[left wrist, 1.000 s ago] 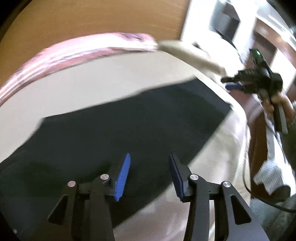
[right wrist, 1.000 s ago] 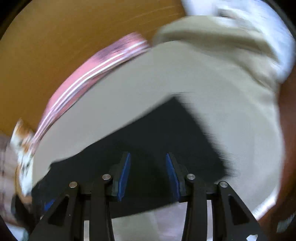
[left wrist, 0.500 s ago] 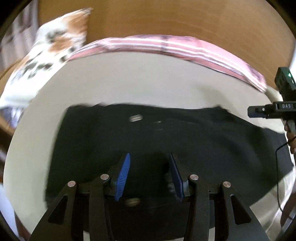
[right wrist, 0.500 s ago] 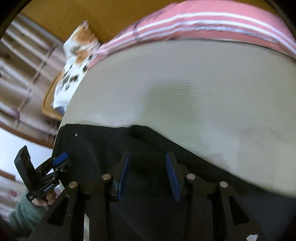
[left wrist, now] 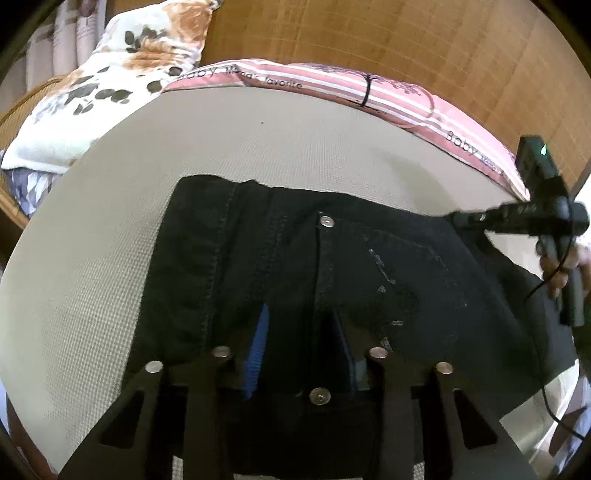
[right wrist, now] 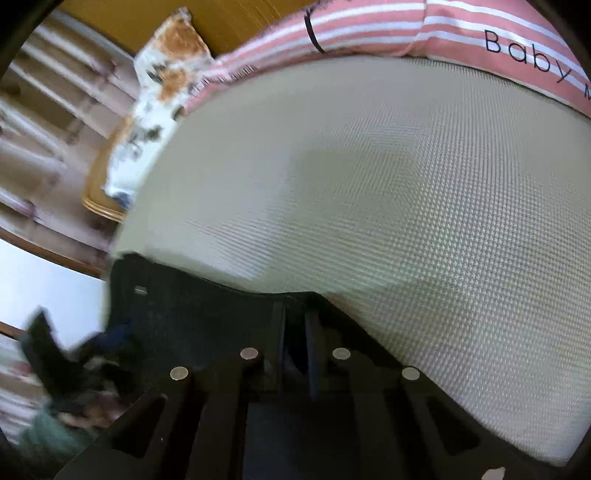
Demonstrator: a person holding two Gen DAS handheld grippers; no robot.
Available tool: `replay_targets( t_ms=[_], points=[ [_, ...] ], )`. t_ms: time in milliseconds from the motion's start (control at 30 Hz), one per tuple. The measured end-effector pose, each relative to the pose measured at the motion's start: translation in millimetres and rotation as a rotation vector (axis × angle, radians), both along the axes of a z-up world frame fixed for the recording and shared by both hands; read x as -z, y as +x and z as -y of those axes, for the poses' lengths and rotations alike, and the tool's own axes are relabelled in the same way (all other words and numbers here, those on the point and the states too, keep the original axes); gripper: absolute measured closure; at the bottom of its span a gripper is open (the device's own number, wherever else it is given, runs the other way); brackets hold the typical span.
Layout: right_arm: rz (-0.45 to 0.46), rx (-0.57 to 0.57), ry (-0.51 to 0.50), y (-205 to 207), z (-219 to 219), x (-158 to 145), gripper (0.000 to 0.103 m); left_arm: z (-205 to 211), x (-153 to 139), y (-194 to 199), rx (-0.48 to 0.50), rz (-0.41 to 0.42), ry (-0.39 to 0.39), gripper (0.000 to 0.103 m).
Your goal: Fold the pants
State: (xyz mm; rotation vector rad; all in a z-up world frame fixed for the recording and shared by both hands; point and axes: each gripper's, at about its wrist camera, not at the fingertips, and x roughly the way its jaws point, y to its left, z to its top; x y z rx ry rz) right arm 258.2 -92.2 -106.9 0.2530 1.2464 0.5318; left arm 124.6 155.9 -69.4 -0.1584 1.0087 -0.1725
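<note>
I see black pants [left wrist: 369,266] lying flat on bumpy beige mattress [left wrist: 92,266], waist end with silver button [left wrist: 320,396] near me. My left gripper [left wrist: 301,350] low over waist, jaws closing, black cloth between blue pads [left wrist: 256,354]. My right gripper [right wrist: 294,339] at far edge of pants, jaws pressed together, pinching black cloth there. Pink striped blanket [left wrist: 332,83] runs along back of mattress. Flower pillow [left wrist: 110,74] sits at back left corner, by wood wall [left wrist: 369,33].
</note>
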Motion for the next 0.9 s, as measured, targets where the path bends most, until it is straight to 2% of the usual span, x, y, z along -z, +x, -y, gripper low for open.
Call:
replay_targets(
  t_ms=[100,167,233,300,333,433,533,633,733,800,900],
  points=[
    [0.003,0.025,0.027,0,6,2,0.096,0,1,1,0.004,0.000,0.004,0.067],
    [0.002,0.026,0.030,-2,7,0,0.092,3,1,1,0.009,0.004,0.020,0.067],
    [-0.005,0.049,0.037,-5,11,-6,0.071,6,-2,2,0.005,-0.004,0.039,0.067],
    [0.023,0.090,0.036,-9,19,-22,0.059,9,-8,3,-0.002,-0.007,0.054,0.067],
    [0.062,0.110,0.039,-17,29,-36,0.058,13,-14,3,-0.002,0.003,0.071,0.067],
    [0.104,0.150,0.027,-41,56,-63,0.058,29,-33,1,0.027,0.071,0.122,0.064],
    [0.097,0.165,-0.041,-70,78,-73,0.058,58,-53,3,0.123,0.135,0.111,0.059],
    [0.053,0.176,-0.086,-95,98,-66,0.058,101,-63,11,0.263,0.173,0.095,0.056],
    [0.008,0.187,-0.141,-120,113,-49,0.058,151,-58,22,0.413,0.178,0.075,0.056],
    [-0.021,0.218,-0.137,-131,127,-35,0.059,177,-47,33,0.475,0.151,0.056,0.056],
    [-0.023,0.270,-0.131,-136,139,-22,0.059,205,-28,52,0.519,0.095,0.003,0.056]
  ],
)
